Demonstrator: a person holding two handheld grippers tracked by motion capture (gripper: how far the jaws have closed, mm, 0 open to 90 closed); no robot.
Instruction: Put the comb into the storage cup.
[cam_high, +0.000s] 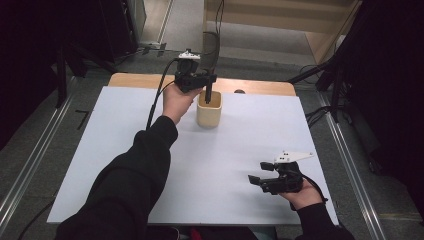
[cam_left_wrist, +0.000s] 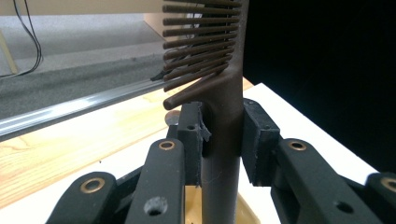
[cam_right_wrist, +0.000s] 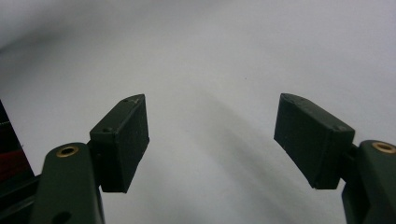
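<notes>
Brown comb (cam_left_wrist: 219, 93) clamped upright in left gripper (cam_high: 206, 86) over wooden cup (cam_high: 209, 111); off-centre drop could tip cup. Right gripper (cam_right_wrist: 212, 140) wide open, empty.

free: broad white table (cam_high: 225, 170) between your hands | obstacle: wooden cup (cam_high: 209, 111) near far edge, your left forearm (cam_high: 145, 160) crossing left half

The cup (cam_high: 209, 109) stands on the table (cam_high: 240, 135) near its far edge, approx. centre. Directly above it the left gripper (cam_high: 207, 80) clamps a comb (cam_left_wrist: 219, 93) by its handle – lower end down in the cup. The right gripper (cam_high: 261, 172) sits near the front-right corner, well apart, jaws spread over bare table.
</notes>
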